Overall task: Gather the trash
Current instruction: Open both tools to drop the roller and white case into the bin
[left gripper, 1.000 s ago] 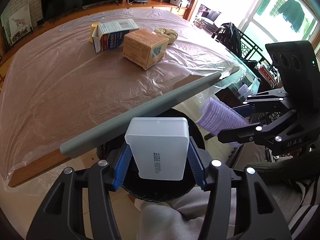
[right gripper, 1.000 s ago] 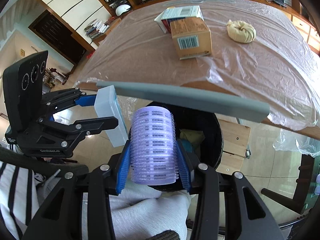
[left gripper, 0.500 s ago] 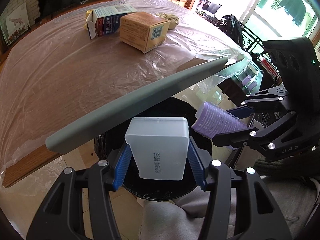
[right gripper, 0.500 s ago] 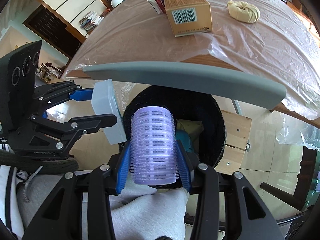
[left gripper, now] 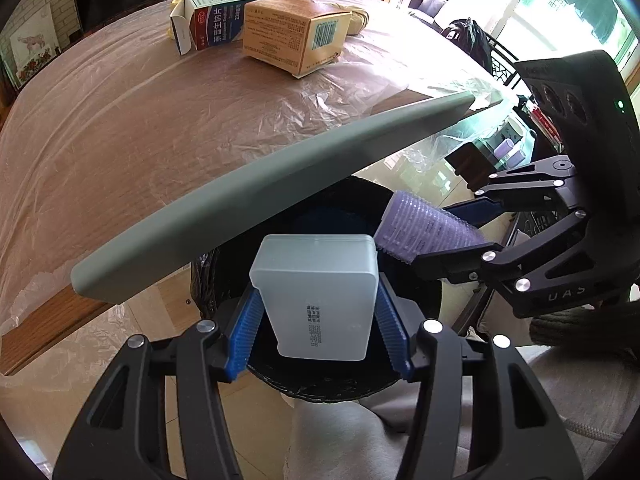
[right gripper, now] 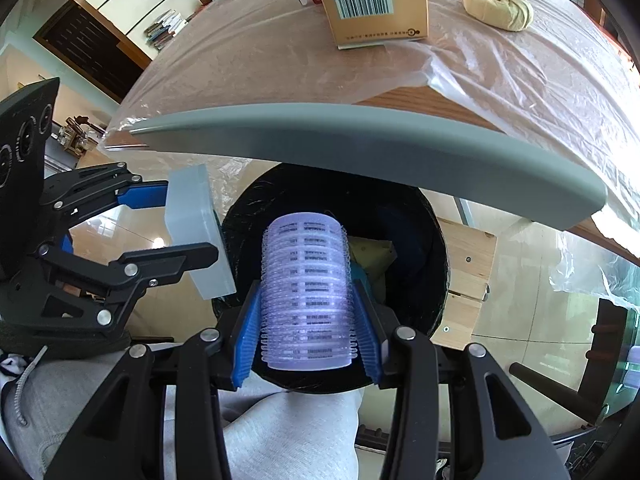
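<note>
My left gripper (left gripper: 316, 320) is shut on a frosted white plastic box (left gripper: 316, 296), held over the mouth of a black trash bin (left gripper: 340, 384). My right gripper (right gripper: 306, 320) is shut on a purple hair roller (right gripper: 306, 292) and hangs over the same bin (right gripper: 404, 216), which holds some yellowish and teal scraps. In the right wrist view the left gripper (right gripper: 176, 224) with the white box (right gripper: 196, 232) is at the left rim. In the left wrist view the right gripper (left gripper: 452, 236) with the roller (left gripper: 420, 232) is at the right rim.
A grey padded table edge (left gripper: 280, 184) overhangs the bin. On the plastic-covered table (left gripper: 120, 120) lie a tan carton (left gripper: 292, 36), a blue-and-white medicine box (left gripper: 212, 20) and a knotted beige cloth (right gripper: 496, 4). A person's grey trouser knees (right gripper: 288, 432) are just below the bin.
Both grippers have sunk toward the bin with their loads. The table edge now stands higher in both views, and the bin's mouth looks larger.
</note>
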The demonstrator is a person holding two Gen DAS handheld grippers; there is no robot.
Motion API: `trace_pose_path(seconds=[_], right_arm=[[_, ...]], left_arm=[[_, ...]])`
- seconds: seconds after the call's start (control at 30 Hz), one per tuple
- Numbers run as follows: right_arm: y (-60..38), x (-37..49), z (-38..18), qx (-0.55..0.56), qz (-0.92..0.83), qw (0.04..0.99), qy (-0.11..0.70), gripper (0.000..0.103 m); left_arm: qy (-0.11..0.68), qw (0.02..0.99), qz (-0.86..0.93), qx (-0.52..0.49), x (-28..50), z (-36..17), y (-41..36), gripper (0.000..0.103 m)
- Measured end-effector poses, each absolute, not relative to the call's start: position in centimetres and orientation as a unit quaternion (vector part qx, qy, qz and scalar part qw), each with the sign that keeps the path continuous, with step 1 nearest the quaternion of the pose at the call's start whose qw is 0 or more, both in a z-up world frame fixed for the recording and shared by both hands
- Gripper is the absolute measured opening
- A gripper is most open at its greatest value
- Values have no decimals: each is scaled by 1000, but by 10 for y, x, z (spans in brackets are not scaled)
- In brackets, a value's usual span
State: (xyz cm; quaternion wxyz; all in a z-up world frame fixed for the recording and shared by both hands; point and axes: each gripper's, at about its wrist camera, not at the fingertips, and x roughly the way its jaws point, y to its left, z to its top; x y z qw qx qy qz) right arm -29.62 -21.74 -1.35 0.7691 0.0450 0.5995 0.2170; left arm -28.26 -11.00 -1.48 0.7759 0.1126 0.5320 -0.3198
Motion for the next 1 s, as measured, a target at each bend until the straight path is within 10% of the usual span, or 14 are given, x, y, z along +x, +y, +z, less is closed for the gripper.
trace_pose_path(seconds=[1.0], right_arm=[[-211,-290,-40,24,188,767,613,42]], left_arm=[[542,765,-314,147,-278,-38,-123,55]])
